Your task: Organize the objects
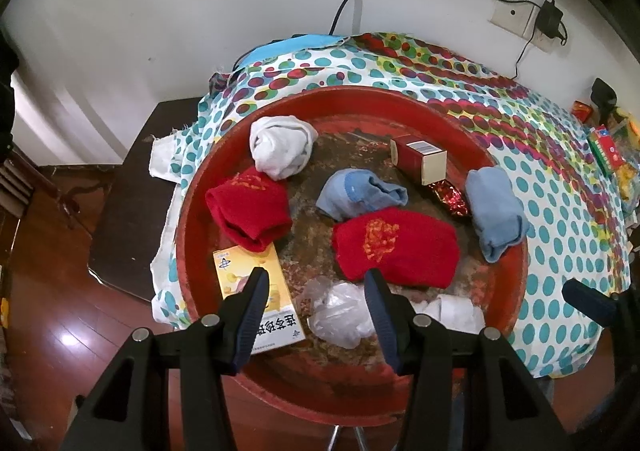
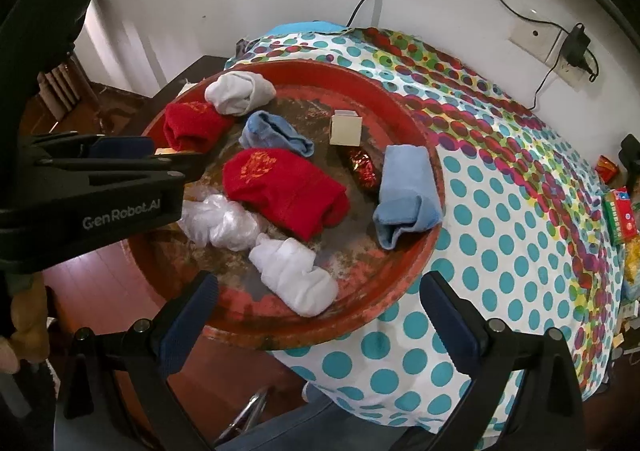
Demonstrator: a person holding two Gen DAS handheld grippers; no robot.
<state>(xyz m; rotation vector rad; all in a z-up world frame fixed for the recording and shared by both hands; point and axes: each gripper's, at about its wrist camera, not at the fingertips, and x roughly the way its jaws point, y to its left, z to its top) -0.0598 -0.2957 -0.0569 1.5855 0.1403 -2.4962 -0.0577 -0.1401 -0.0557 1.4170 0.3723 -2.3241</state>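
Note:
A round red tray (image 1: 508,275) lies on a dotted cloth and holds rolled socks: a white one (image 1: 280,149), two red ones (image 1: 248,207) (image 1: 396,247) and two blue ones (image 1: 360,195) (image 1: 496,211). Also in it are a red box (image 1: 418,159), a foil candy (image 1: 448,197), a yellow box (image 1: 240,271), a crumpled plastic bag (image 1: 340,311) and another white sock (image 2: 296,275). My left gripper (image 1: 318,293) hovers open over the bag, gripping nothing. My right gripper (image 2: 320,291) stands wide open above the near white sock, not touching it.
The dotted cloth (image 2: 500,251) covers the table to the right of the tray. Packets (image 2: 618,215) lie at its far right edge. A wall socket with a charger (image 2: 576,47) and cables is behind. Wooden floor (image 1: 60,311) and a dark low table (image 1: 132,191) lie to the left.

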